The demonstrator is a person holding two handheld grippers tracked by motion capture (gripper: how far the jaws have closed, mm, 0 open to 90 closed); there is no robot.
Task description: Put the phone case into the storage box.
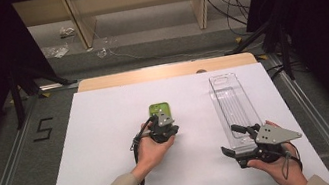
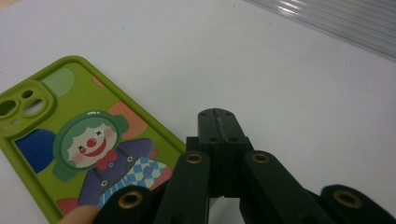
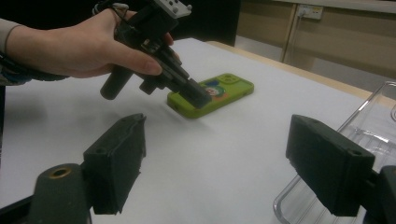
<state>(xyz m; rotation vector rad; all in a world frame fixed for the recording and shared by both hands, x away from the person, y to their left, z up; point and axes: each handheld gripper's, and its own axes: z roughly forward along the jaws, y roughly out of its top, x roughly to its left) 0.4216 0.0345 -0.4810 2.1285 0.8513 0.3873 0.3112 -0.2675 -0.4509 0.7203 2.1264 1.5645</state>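
A green phone case [image 1: 159, 109] with a clown picture lies flat on the white sheet, camera holes at its far end. My left gripper [image 1: 164, 121] hovers at the case's near end with its jaws shut and nothing between them. In the left gripper view its tips [image 2: 217, 116] sit over bare sheet just right of the phone case [image 2: 88, 140]. My right gripper [image 1: 235, 140] stands open at the near end of a long clear plastic tray [image 1: 232, 104]. In the right gripper view the gripper [image 3: 219, 154] has one jaw over the tray's corner [image 3: 373, 121] and bare sheet between its jaws.
The white sheet [image 1: 110, 142] covers most of the wooden table [image 1: 164, 71]. Dark stands and cables flank the table at the back, and a floor strip marked 5 runs along the left.
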